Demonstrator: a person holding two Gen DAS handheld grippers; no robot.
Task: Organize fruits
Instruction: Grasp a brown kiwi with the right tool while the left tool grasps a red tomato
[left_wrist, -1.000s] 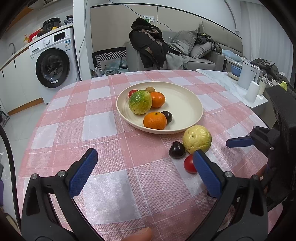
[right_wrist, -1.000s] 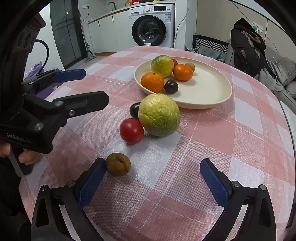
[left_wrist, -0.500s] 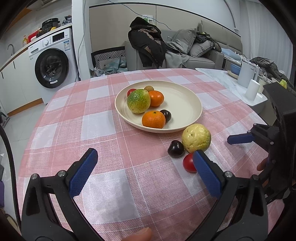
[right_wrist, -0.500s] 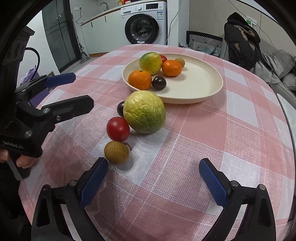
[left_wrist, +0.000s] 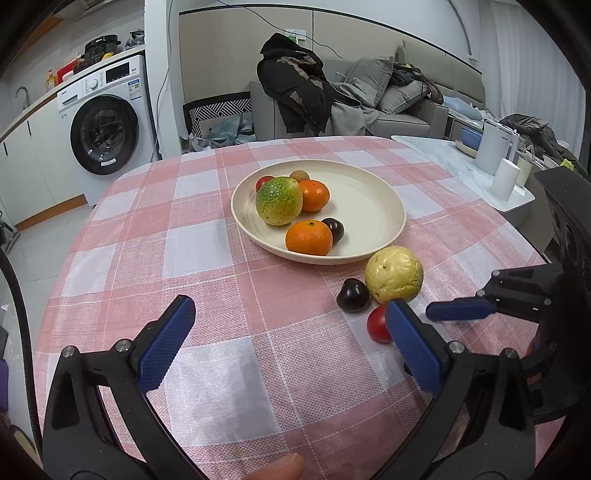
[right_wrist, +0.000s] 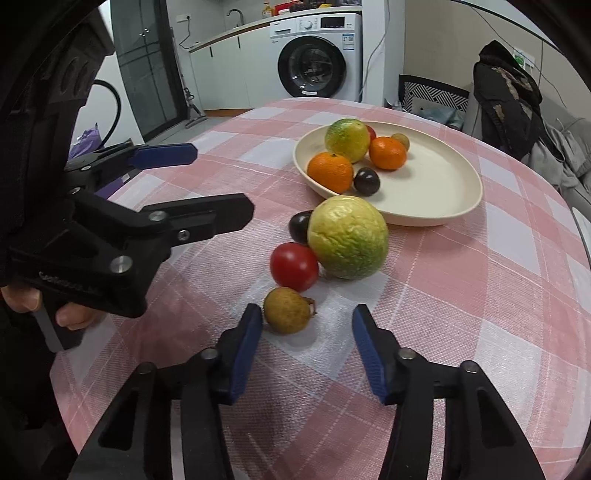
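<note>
Jaws of right gripper (right_wrist: 306, 325) closing around longan (right_wrist: 287, 310), lower centre; left gripper (left_wrist: 288, 332) spread over bare tabletop (left_wrist: 221, 280).

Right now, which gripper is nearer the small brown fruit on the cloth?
Right. The right gripper has the small brown fruit at its left pad, jaws closing. The left gripper hovers off to the side, open.

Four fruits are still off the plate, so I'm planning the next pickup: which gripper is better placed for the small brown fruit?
Right. The right gripper already flanks the small brown fruit, jaws closing. The left gripper stands open over bare cloth, off to the side.
</note>
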